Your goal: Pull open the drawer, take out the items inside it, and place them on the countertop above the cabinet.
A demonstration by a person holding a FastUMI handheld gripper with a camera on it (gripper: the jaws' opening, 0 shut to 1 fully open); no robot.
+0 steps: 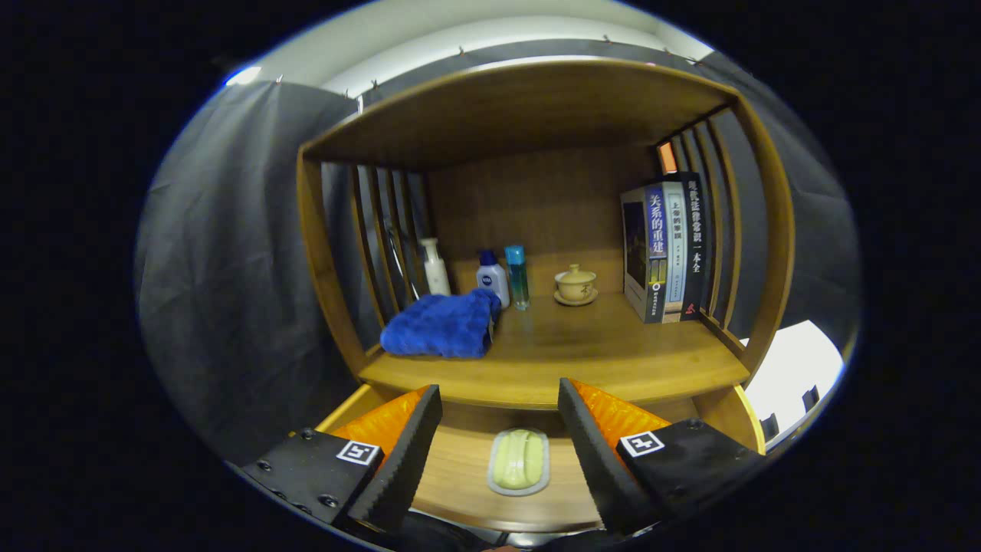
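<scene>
— Two fingers of the claw (pixel 500 429) sit closest, spread wide apart, gripping nothing. What lies between them?

— Soap, pale green, in a small clear dish (pixel 520 462). It rests flat on the floor of the pulled-out drawer (pixel 460 479), in the gap between the fingers, touching neither one.

— And the drawer itself?

— Wooden, open, with a yellowish rim showing beside each finger. It sits below the front edge of the desk (pixel 567 356), which is the top of the cabinet.

— What is on the desk?

— Nearest, toward the left, a folded blue towel (pixel 441 326). Just behind it stand three bottles in a row: a white pump bottle (pixel 435 267), a white bottle with a dark blue cap (pixel 492 279) touching the towel's far edge, and a slim teal bottle (pixel 517 276). To the right of those, a small tan lidded cup on a saucer (pixel 575 285) stands apart.

— Anything further right?

— Several books (pixel 668 249) standing upright against the slatted right side of the wooden hutch (pixel 521 107), spines facing out.

— And around the hutch?

— Dark cloth hangs on both sides, and slats also close the left side behind the pump bottle. At the lower right, beyond the cabinet, a bright white patch shows; I cannot tell what it is.
</scene>
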